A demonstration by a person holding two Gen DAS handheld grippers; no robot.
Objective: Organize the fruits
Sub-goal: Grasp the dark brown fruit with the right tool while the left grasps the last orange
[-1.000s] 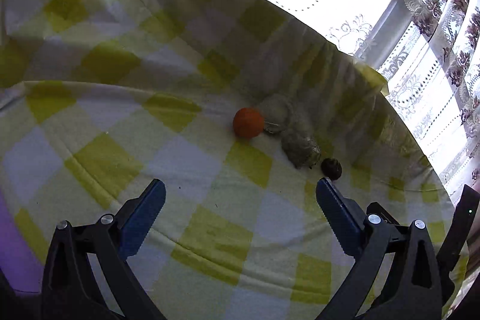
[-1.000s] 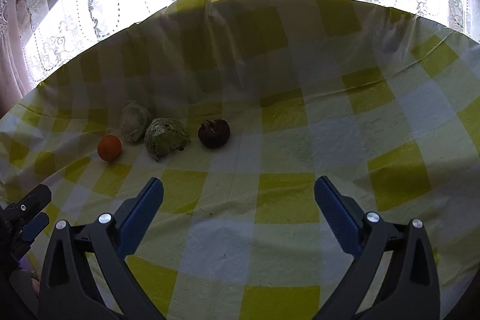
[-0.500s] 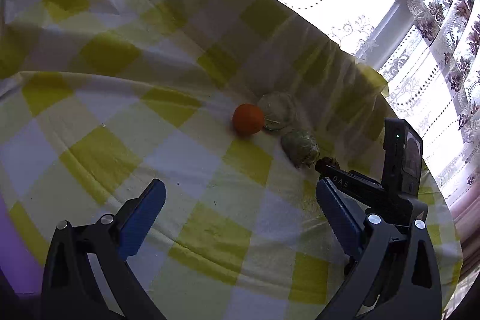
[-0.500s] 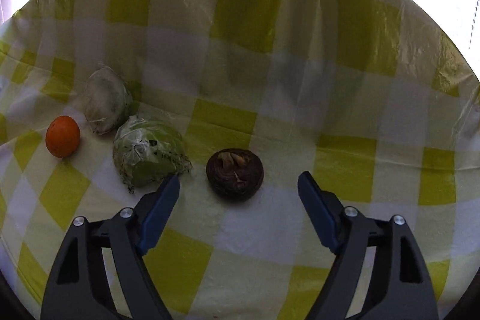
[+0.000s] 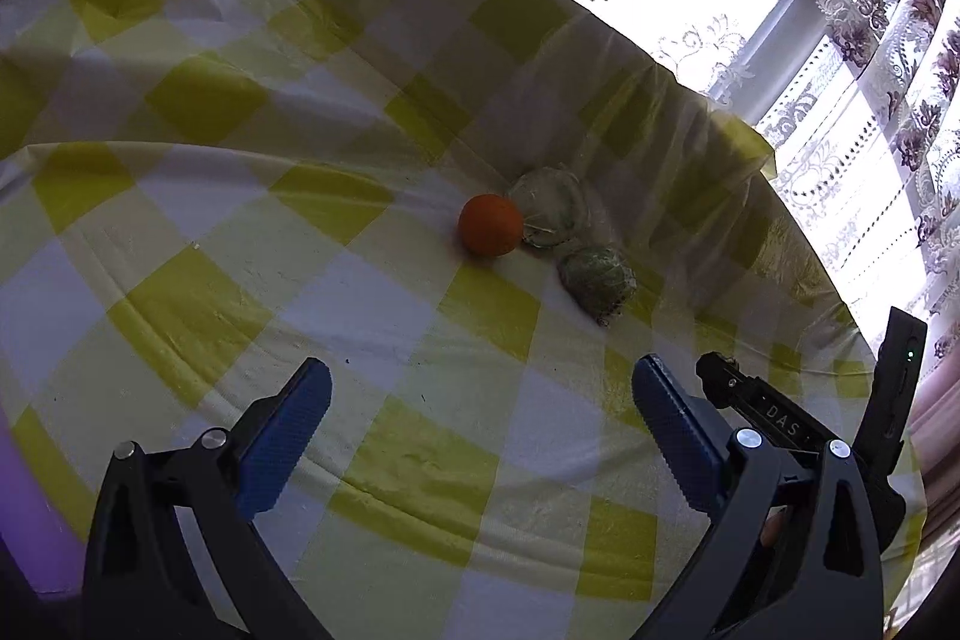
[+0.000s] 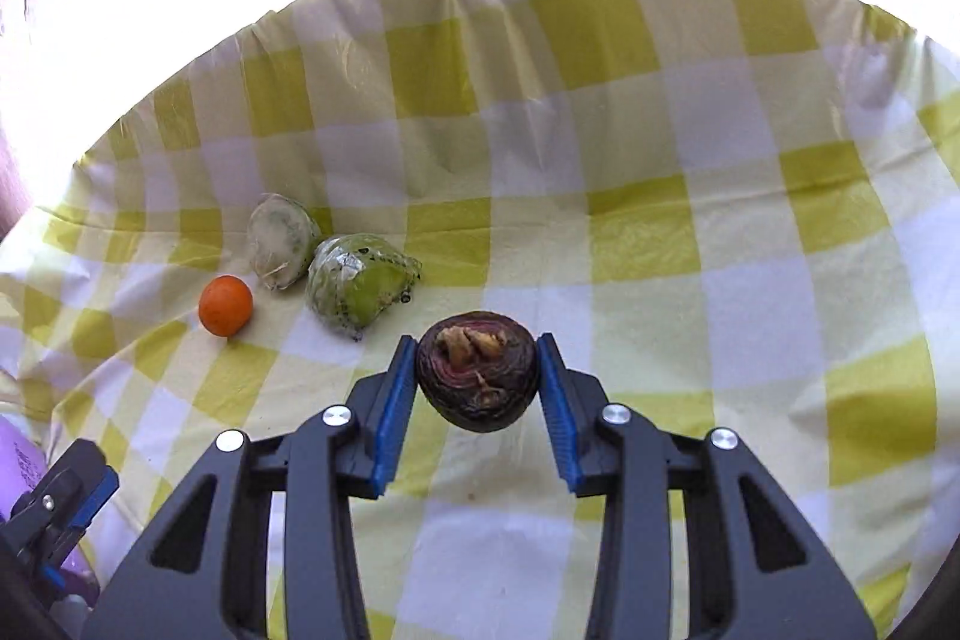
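Progress looks early: right gripper (image 6: 477, 376) clamps the dark fruit (image 6: 478, 379) between its jaws; orange (image 6: 225, 306) and 2 green fruits lie left of them. Left gripper (image 5: 480, 421) gapes wide, idle.

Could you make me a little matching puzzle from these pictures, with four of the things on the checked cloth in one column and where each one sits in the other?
Things:
1. round orange fruit
2. dark purple-brown round fruit
3. bright green wrapped lump
4. pale whitish-green lump

Places:
A. between the blue pads of the right gripper
B. leftmost on the yellow-and-white checked tablecloth
C. farthest back, next to 3
D. between 4 and 2

Pairs: 1-B, 2-A, 3-D, 4-C
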